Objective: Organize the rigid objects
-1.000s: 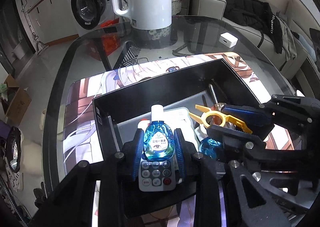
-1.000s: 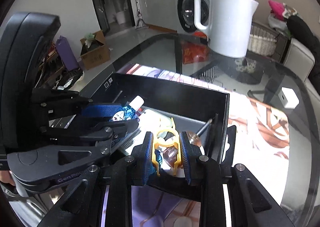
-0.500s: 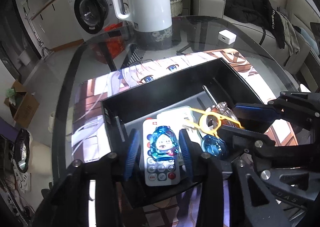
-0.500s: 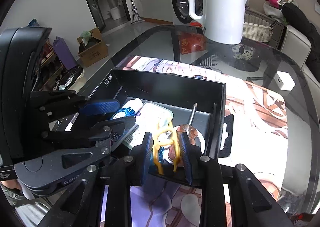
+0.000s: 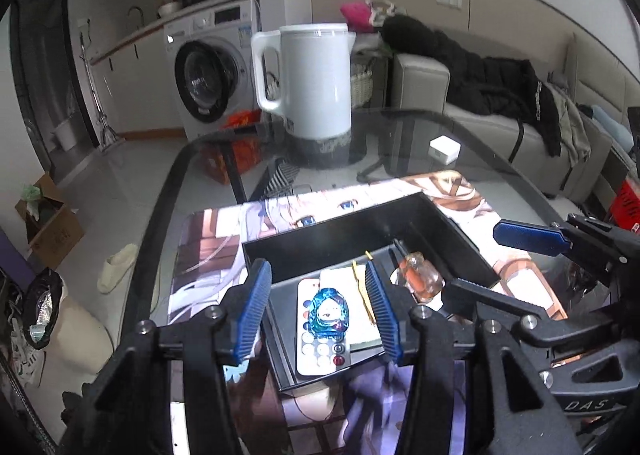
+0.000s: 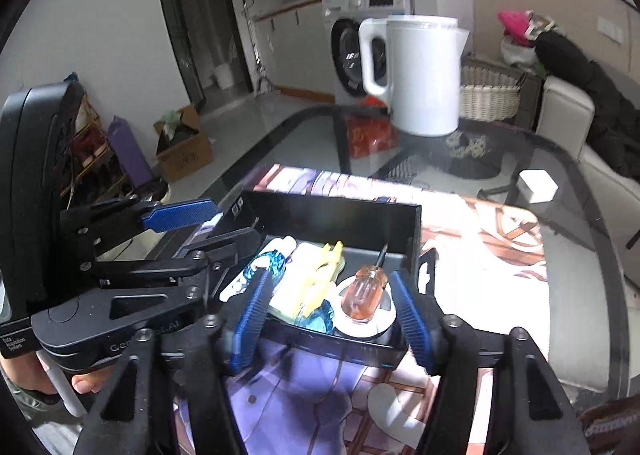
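A black box (image 5: pixel 360 221) (image 6: pixel 332 211) stands on a printed mat on the glass table. In it lie a small blue bottle (image 5: pixel 329 313) (image 6: pixel 266 265) on a white remote (image 5: pixel 320 355), a yellow plastic tool (image 6: pixel 320 283) (image 5: pixel 362 287) and an orange-handled screwdriver (image 5: pixel 424 279) (image 6: pixel 366 291). My left gripper (image 5: pixel 320 307) is open and empty above the box's near end. My right gripper (image 6: pixel 328 311) is open and empty, just above the near wall.
A white kettle (image 5: pixel 308 87) (image 6: pixel 420 75) stands at the far side of the table. A small white charger (image 5: pixel 444 149) (image 6: pixel 536 185) lies to the right. A sofa with dark clothes (image 5: pixel 500 95) is behind. A washing machine (image 5: pixel 208 71) stands beyond.
My left gripper let go of the blue bottle, which now lies on the remote. My right gripper let go of the yellow tool. Both opened and pulled back and up.
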Available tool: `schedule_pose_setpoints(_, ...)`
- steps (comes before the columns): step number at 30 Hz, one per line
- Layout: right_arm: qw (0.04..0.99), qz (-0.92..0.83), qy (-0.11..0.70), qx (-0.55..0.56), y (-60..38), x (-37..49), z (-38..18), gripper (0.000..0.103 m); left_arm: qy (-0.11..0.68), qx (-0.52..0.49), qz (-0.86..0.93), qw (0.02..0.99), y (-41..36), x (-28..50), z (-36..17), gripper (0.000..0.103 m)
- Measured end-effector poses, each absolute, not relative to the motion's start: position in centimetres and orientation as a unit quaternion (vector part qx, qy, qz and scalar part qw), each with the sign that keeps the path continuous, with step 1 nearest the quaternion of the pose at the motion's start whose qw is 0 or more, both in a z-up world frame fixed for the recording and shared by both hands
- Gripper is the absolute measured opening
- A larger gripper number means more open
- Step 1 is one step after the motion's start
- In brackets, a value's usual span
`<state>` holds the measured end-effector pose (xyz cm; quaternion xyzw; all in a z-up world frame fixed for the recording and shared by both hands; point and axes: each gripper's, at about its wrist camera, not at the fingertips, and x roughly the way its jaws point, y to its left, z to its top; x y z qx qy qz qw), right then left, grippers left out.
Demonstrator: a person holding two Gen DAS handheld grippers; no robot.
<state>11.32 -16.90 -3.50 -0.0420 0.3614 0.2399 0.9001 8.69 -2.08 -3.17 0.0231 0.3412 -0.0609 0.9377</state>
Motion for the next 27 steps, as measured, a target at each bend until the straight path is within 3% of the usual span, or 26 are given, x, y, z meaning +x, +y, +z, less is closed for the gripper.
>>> schedule_pose_setpoints(3,0.917,0.228,0.327,-0.033,-17.3,9.7,-3.0,0.081,0.314,0.013,-0.067,0.947,-1.7,7.5,-2.6,0.053)
schedule_pose_setpoints(5,0.928,0.215,0.304,-0.028,-17.5,8.6,-2.8,0.083,0.31,0.0,-0.061,0.949,-1.2,7.1,-2.4,0.062)
schedule_pose_setpoints(7,0.937,0.205,0.282,-0.022,-17.6,7.5,-2.4,0.085,0.301,-0.008,-0.039,0.953,-0.7,6.3,-2.2,0.08)
schedule_pose_setpoints(12,0.954,0.203,0.22,-0.018,-17.7,4.8,-1.7,0.092,0.223,0.01,-0.024,0.974,-0.5,3.5,-1.4,0.082)
schedule_pose_setpoints(16,0.964,0.188,0.185,-0.031,-17.8,3.1,-1.8,0.099,0.187,0.007,-0.01,0.982,0.1,2.0,-0.9,0.093)
schedule_pose_setpoints(22,0.961,0.187,0.201,-0.018,-18.2,2.3,-2.1,0.101,0.179,0.017,-0.006,0.984,0.9,0.8,-0.9,0.103)
schedule_pose_setpoints(27,0.962,0.19,0.194,-0.017,-17.9,2.3,-1.6,0.101,0.177,0.012,-0.004,0.984,1.0,0.5,-0.8,0.103)
